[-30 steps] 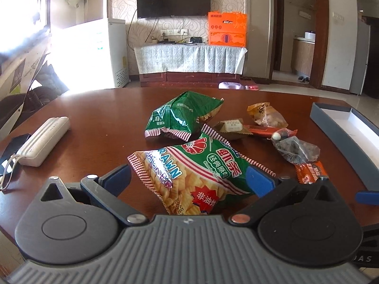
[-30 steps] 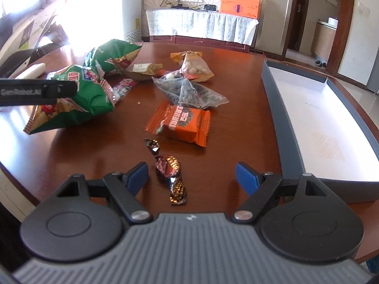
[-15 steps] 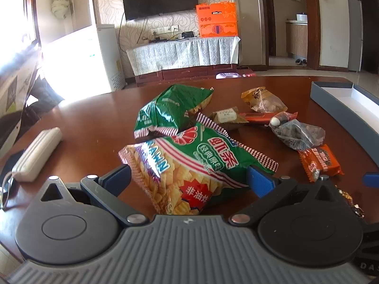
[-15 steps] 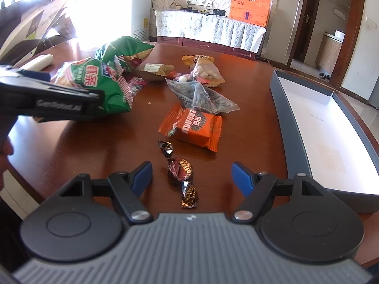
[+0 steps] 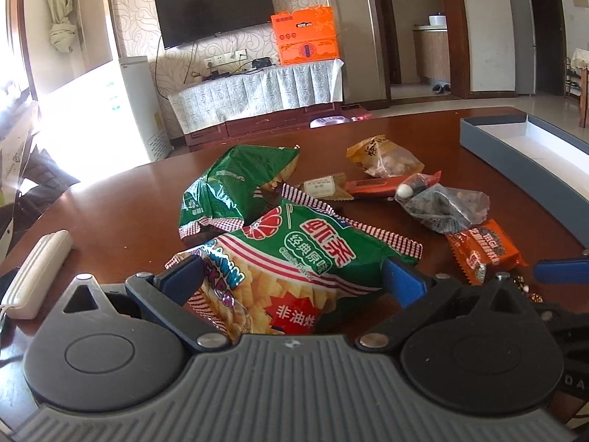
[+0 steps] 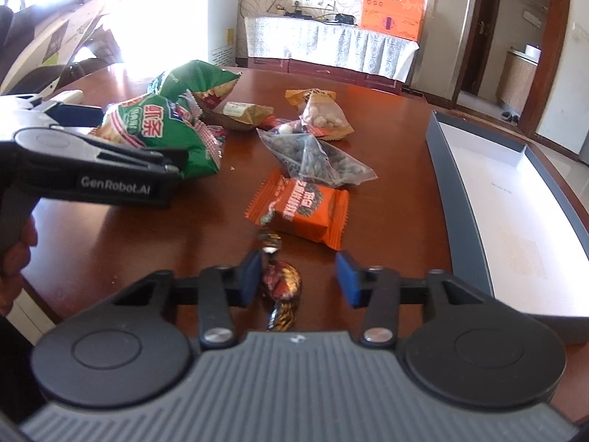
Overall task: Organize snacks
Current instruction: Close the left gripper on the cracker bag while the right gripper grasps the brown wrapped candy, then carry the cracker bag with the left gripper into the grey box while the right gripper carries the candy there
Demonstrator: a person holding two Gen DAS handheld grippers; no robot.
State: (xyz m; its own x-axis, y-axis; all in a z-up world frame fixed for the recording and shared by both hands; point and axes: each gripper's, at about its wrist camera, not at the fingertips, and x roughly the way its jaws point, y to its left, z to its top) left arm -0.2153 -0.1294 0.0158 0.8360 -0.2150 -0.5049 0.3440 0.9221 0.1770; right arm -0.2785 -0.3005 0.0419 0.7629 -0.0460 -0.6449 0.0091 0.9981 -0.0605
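Snacks lie scattered over the middle of the brown tabletop (image 6: 397, 154). Toward its left edge: white remote-like bar (image 5: 36, 274). Next, left gripper (image 5: 294, 276), pads pinching the near end of the prawn cracker bag (image 5: 294, 258); bag looks lifted at that end. Second green bag (image 5: 235, 180) just behind it, touching. Further right, toward the far edge: small tan packet (image 5: 324, 186), red bar (image 5: 371, 188), clear peanut bag (image 5: 386, 156). Clear bag of dark seeds (image 6: 316, 158) overlaps the orange sachet (image 6: 305, 208) at its far end. At the near edge, right gripper (image 6: 298, 276), jaws closing around a foil-wrapped candy (image 6: 281, 281); left pad (image 6: 252, 276) touches the wrapper, right pad stands apart from it. Candy rests on the table. Along the right edge: open grey box (image 6: 447, 191), white inside.
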